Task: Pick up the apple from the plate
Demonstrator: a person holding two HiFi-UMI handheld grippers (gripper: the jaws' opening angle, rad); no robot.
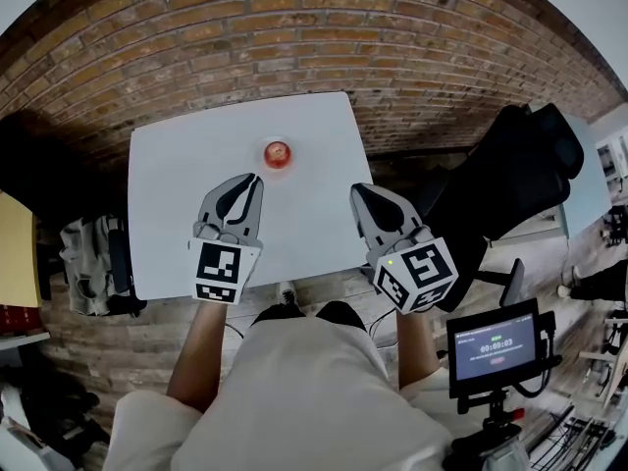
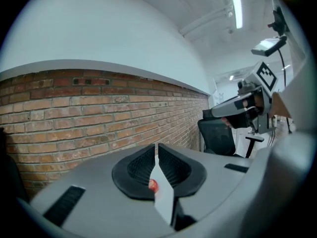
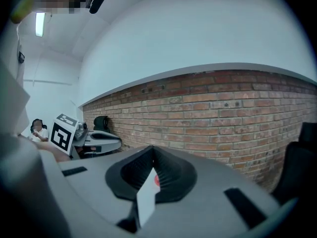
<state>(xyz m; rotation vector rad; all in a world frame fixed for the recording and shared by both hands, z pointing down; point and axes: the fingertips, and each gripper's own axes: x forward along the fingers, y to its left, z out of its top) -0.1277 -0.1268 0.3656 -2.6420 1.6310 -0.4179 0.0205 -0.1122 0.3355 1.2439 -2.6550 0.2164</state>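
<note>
A red apple [image 1: 278, 152] sits on a small plate [image 1: 278, 165] near the far middle of the white table [image 1: 167, 194]. My left gripper [image 1: 257, 178] hovers over the table just short of the apple, a little to its left, jaws shut and empty. My right gripper [image 1: 355, 189] is level with it at the table's right edge, also shut and empty. In the left gripper view only a red sliver of the apple [image 2: 153, 185] shows through the slit below the tips of the left gripper [image 2: 156, 146]. The right gripper view shows the same apple [image 3: 157, 180] behind the right gripper [image 3: 152, 148].
A brick wall [image 1: 294, 37] runs behind the table. A black office chair [image 1: 520, 180] stands to the right of it. A screen on a stand [image 1: 494, 345] is at my lower right. A grey bag [image 1: 93, 263] lies on the floor to the left.
</note>
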